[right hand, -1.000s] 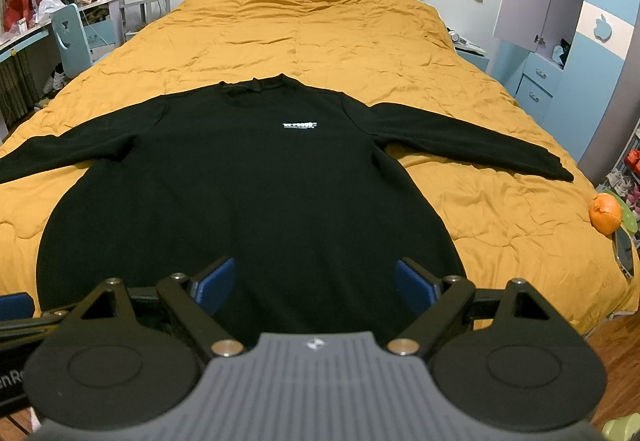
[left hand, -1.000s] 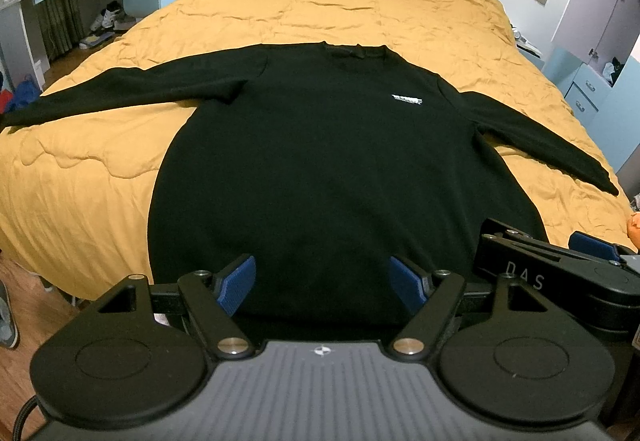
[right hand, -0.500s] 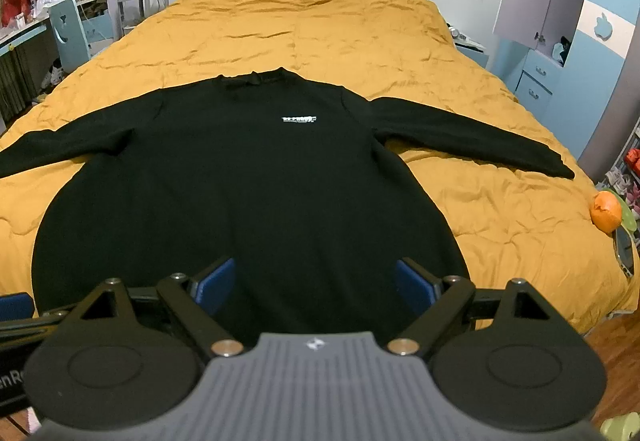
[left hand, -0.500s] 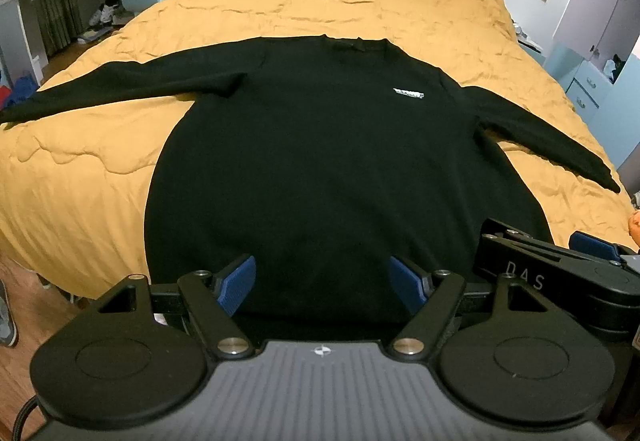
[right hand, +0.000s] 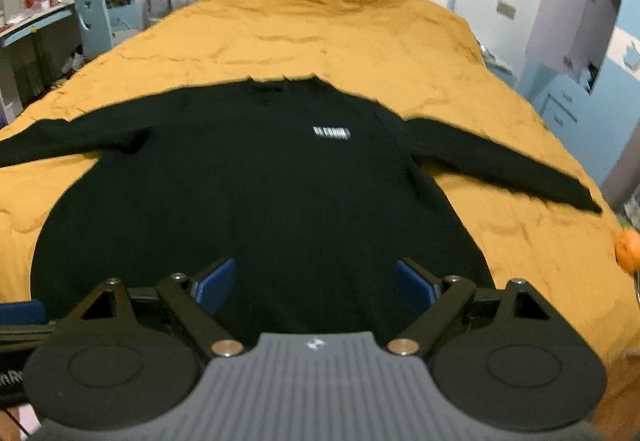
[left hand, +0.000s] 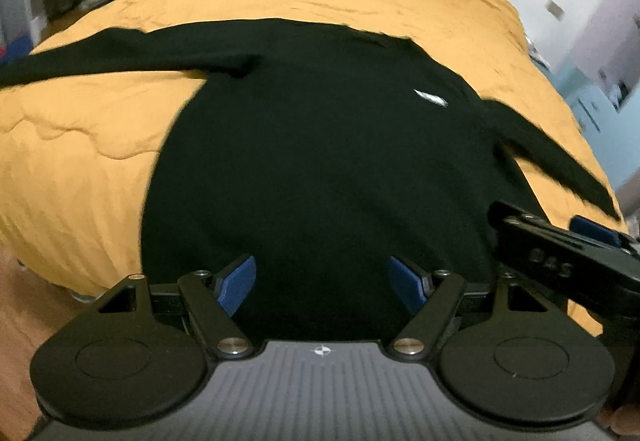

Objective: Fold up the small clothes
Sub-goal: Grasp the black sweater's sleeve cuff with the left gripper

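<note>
Two hand-held grippers, your left hand-held gripper (left hand: pixel 322 287) and right hand-held gripper (right hand: pixel 314 287), hover with fingers spread apart and empty above the near hem of the black sweater (right hand: pixel 256 201), spread flat, sleeves out, across the orange-quilted bed (right hand: pixel 320 29) beyond.

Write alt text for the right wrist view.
A black long-sleeved sweater lies flat, sleeves spread, on a mustard-yellow bed cover. The open right gripper is in the foreground near its hem, blue-padded fingers holding nothing.
</note>
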The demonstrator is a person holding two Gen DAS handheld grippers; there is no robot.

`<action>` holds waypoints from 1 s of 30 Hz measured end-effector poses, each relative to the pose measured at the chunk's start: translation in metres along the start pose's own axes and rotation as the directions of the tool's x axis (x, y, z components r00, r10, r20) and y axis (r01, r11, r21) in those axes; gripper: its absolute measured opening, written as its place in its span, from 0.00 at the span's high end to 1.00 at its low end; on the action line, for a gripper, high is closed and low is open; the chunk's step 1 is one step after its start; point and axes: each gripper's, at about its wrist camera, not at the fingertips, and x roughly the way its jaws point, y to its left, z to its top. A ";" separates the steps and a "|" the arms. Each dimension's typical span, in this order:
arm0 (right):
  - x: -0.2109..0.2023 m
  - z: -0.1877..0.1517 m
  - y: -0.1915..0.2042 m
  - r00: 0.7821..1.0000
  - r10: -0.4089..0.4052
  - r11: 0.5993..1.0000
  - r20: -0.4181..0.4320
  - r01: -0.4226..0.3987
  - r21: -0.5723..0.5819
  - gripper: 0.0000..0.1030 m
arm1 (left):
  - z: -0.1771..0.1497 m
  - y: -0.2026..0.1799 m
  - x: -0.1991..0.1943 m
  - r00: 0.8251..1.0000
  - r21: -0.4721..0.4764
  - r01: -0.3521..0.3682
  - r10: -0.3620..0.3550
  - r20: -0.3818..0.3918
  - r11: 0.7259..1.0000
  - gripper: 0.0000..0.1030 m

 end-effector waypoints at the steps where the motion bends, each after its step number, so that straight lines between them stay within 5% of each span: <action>1: 0.002 0.005 0.004 1.000 0.010 1.000 0.021 -0.010 -0.005 0.20 | 0.006 0.009 0.001 1.000 -0.032 0.008 -0.008 0.003 0.999 0.14; 4: 0.009 0.020 0.017 0.995 0.042 0.999 0.095 -0.040 -0.015 0.19 | 0.022 0.044 0.003 0.995 -0.131 0.093 -0.089 0.038 0.987 0.24; 9: 0.040 0.047 0.058 0.964 0.168 0.981 0.206 -0.141 -0.136 0.19 | 0.050 0.116 -0.001 0.978 -0.272 0.160 -0.114 0.175 0.949 0.22; 12: 0.074 0.062 0.091 0.948 0.252 0.955 0.194 -0.212 -0.207 0.20 | 0.068 0.165 0.001 0.967 -0.329 0.155 -0.075 0.243 0.931 0.22; 17: 0.126 0.082 0.150 0.891 0.390 0.902 0.234 -0.319 -0.290 0.20 | 0.085 0.258 0.007 0.909 -0.475 0.168 0.051 0.414 0.864 0.22; 20: 0.154 0.086 0.189 0.869 0.430 0.869 0.245 -0.325 -0.373 0.20 | 0.095 0.307 0.016 0.877 -0.554 0.113 0.180 0.446 0.825 0.22; 24: 0.193 0.087 0.239 0.874 0.449 0.818 0.188 -0.317 -0.479 0.20 | 0.107 0.363 0.035 0.831 -0.643 0.130 0.270 0.486 0.755 0.22; 27: 0.214 0.085 0.262 0.871 0.464 0.799 0.162 -0.333 -0.500 0.20 | 0.110 0.391 0.056 0.829 -0.719 0.182 0.288 0.479 0.671 0.22; 28: 0.215 0.082 0.269 0.867 0.472 0.792 0.158 -0.338 -0.509 0.20 | 0.111 0.397 0.062 0.829 -0.728 0.193 0.287 0.480 0.658 0.22; 30: 0.224 0.082 0.283 0.870 0.473 0.783 0.140 -0.342 -0.520 0.20 | 0.107 0.405 0.068 0.801 -0.732 0.219 0.309 0.512 0.645 0.22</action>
